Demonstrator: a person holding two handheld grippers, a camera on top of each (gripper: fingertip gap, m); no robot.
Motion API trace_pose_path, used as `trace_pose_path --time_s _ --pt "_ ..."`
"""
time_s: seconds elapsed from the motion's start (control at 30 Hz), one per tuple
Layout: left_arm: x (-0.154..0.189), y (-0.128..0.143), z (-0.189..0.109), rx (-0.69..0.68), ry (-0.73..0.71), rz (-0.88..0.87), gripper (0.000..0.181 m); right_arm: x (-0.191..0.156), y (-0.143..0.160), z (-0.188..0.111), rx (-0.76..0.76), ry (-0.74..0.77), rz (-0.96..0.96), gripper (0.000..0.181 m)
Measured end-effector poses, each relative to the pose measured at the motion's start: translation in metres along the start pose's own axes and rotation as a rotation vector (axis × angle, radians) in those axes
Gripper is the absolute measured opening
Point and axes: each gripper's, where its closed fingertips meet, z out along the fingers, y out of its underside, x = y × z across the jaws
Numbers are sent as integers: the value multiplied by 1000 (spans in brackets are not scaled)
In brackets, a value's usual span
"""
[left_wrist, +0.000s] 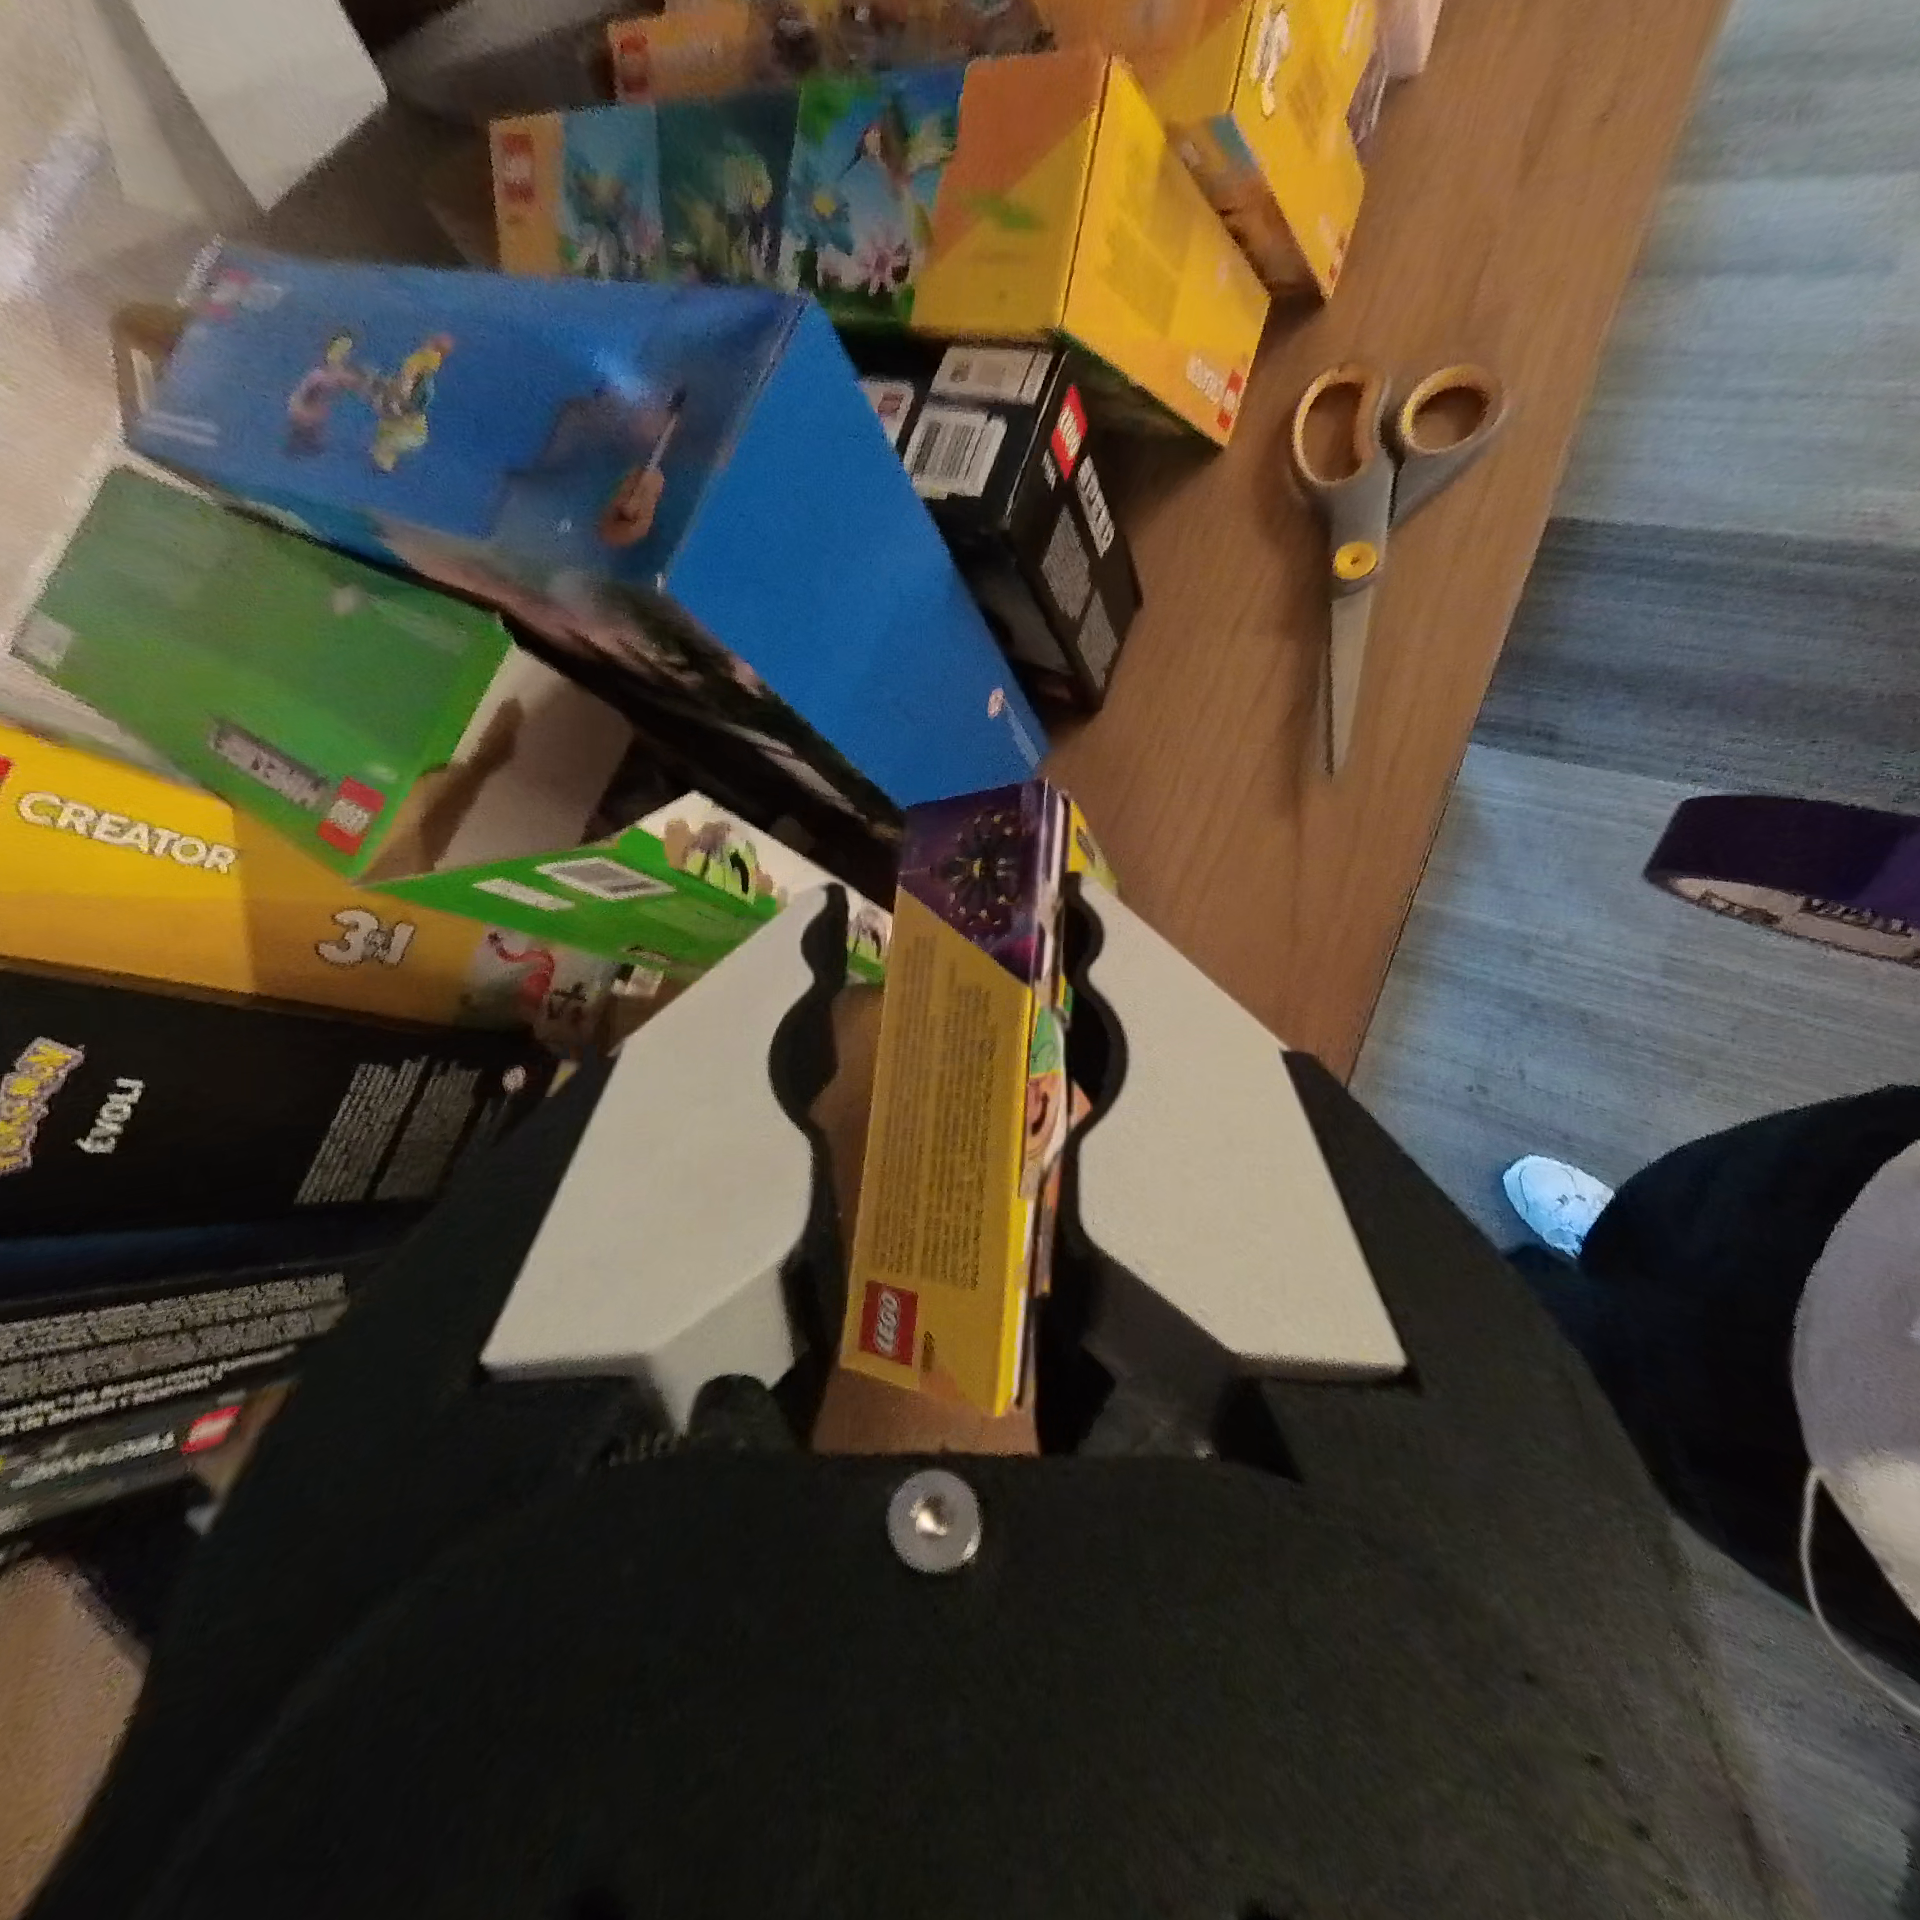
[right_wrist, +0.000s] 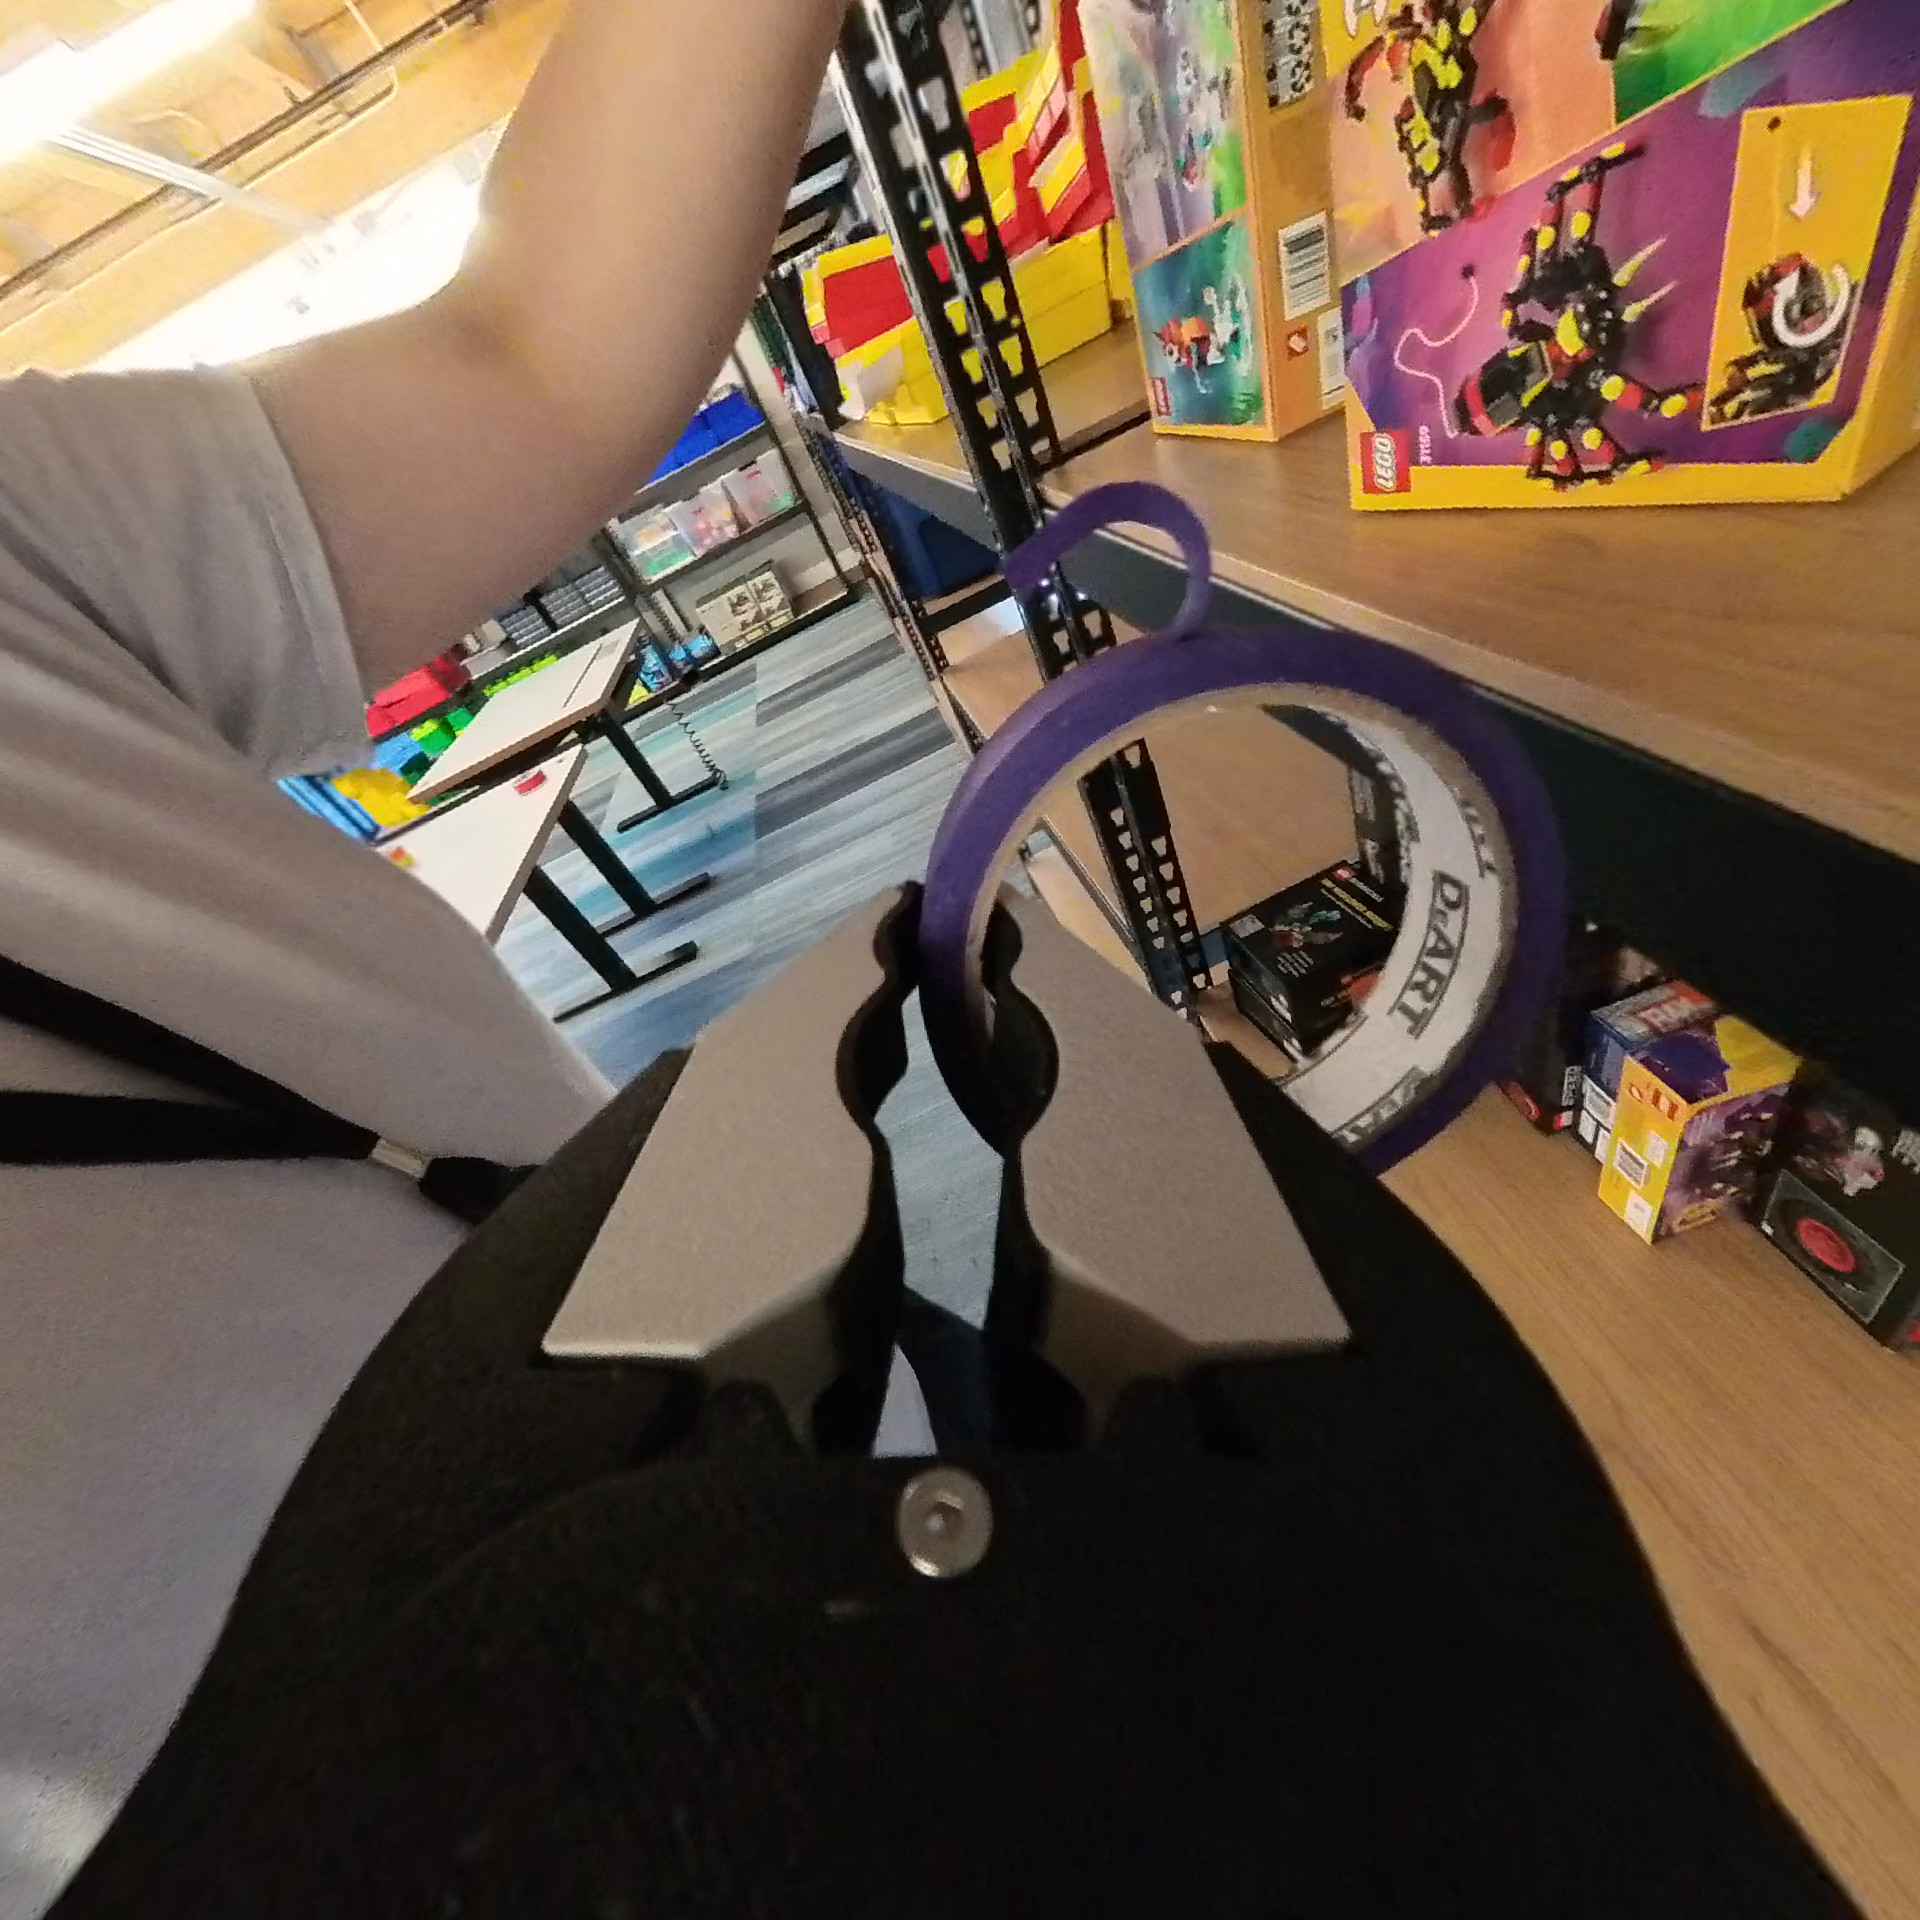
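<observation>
My left gripper (left_wrist: 956, 904) is shut on a small yellow and purple toy box (left_wrist: 945, 1143), held edge-on between the white fingers (left_wrist: 686, 1164) above a pile of toy boxes. A tilted blue box (left_wrist: 582, 468) lies just beyond its tips. My right gripper (right_wrist: 961, 925) is shut on the rim of a purple tape roll (right_wrist: 1496, 790), held upright beside a wooden shelf (right_wrist: 1662, 1403). A loose end of tape (right_wrist: 1122, 520) curls up from the roll. The roll also shows at the right edge of the left wrist view (left_wrist: 1787, 873).
Grey and yellow scissors (left_wrist: 1361, 520) lie on the wooden surface (left_wrist: 1247, 727). Green (left_wrist: 260, 665), yellow (left_wrist: 114, 883) and black (left_wrist: 208, 1122) boxes crowd the left. A person's arm (right_wrist: 520, 312) is raised at left. Boxes stand on the upper shelf (right_wrist: 1662, 312) and lower shelf (right_wrist: 1683, 1132); a black rack post (right_wrist: 966, 312) rises between. Spacing between my two grippers at the tips: around 30 cm.
</observation>
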Motion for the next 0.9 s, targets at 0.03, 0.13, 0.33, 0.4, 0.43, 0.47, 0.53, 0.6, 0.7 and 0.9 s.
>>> trace_pose_path --time_s 0.03,0.13,0.33,0.4,0.43,0.47,0.53,0.6,0.7,0.9 --pt "-2 6 3 -32 -6 -9 42 0 -1 0 -6 -11 -10 9" --pt "-9 20 14 -94 -82 10 49 1 -3 2 -13 -39 -23 8" --pt "2 50 32 -204 -116 91 54 6 4 10 -65 -85 -13 8" --pt "-3 52 35 -213 -187 170 51 9 1 13 -68 -83 -22 8" --pt "-1 49 35 -196 -180 154 48 8 -2 14 -61 -90 -25 8" --pt "2 45 34 -174 -156 111 45 7 -4 14 -55 -101 -28 8" --pt "8 39 30 -133 -101 39 39 6 -6 15 -55 -109 -37 8" --pt "13 37 30 -100 -92 21 40 6 -4 15 -64 -106 -44 8" --pt "11 38 28 -78 -193 136 30 7 -2 13 -57 -112 -31 8" --pt "11 20 26 22 -169 54 34 15 1 9 -43 -109 2 8"
